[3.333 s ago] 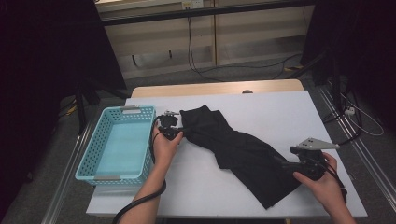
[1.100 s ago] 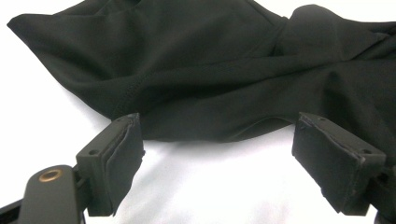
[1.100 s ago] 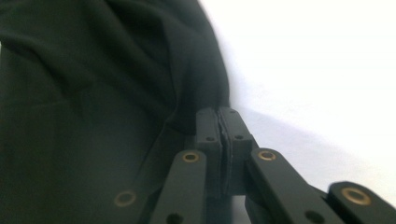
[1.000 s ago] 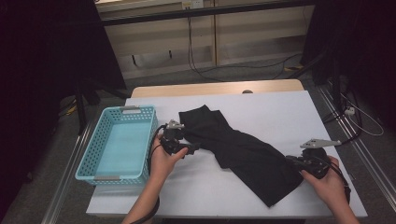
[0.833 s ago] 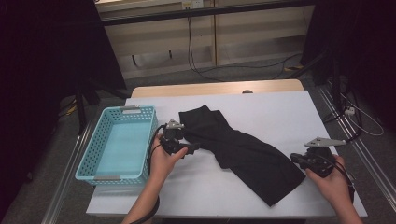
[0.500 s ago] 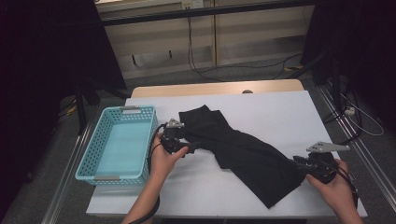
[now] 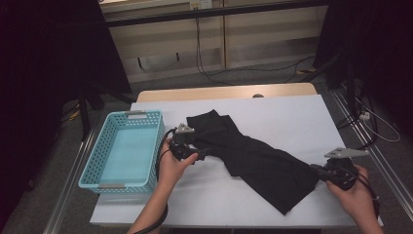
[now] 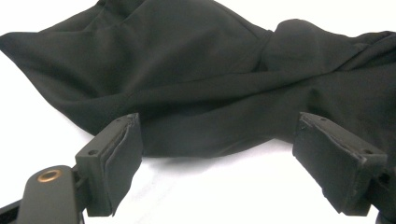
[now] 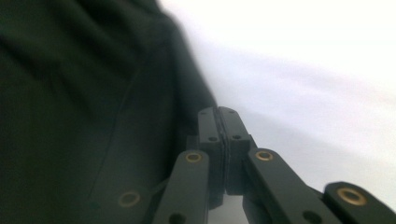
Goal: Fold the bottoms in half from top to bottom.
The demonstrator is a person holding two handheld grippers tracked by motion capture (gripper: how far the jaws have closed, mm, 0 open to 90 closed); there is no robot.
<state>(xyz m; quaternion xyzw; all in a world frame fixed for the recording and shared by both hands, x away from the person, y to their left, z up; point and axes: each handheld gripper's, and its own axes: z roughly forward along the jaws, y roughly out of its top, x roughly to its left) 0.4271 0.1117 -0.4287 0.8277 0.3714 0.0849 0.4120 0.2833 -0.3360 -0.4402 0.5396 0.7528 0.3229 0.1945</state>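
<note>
Black cloth, a single garment (image 7: 253,156), lies flat on the white table (image 7: 292,112), and its long axis runs on a slant from the far end near the basket (image 7: 124,148) down to the near right corner. Each end of that axis has a gripper at it, so neither hand is clearly the nearer one; each attends to its own end.

At the upper left end, the left gripper (image 7: 197,152) points across the table at the cloth. In the left gripper view its jaws stand wide apart, and the folded edge of the cloth (image 8: 201,93) lies just beyond the pads (image 8: 123,154), ahead of them and not between them. A short push forward would, I judge, bring that edge into the gap.

At the lower right end, the right gripper (image 7: 319,171) meets the cloth's edge. Its jaws have just snapped closed, and in the right gripper view they press flat together (image 9: 218,135), with the cloth (image 9: 84,102) lying to one side of them. Whether a thin fold is pinched there I cannot tell.

Count: one garment, one blue basket with nothing in it, two grippers, two hands.
</note>
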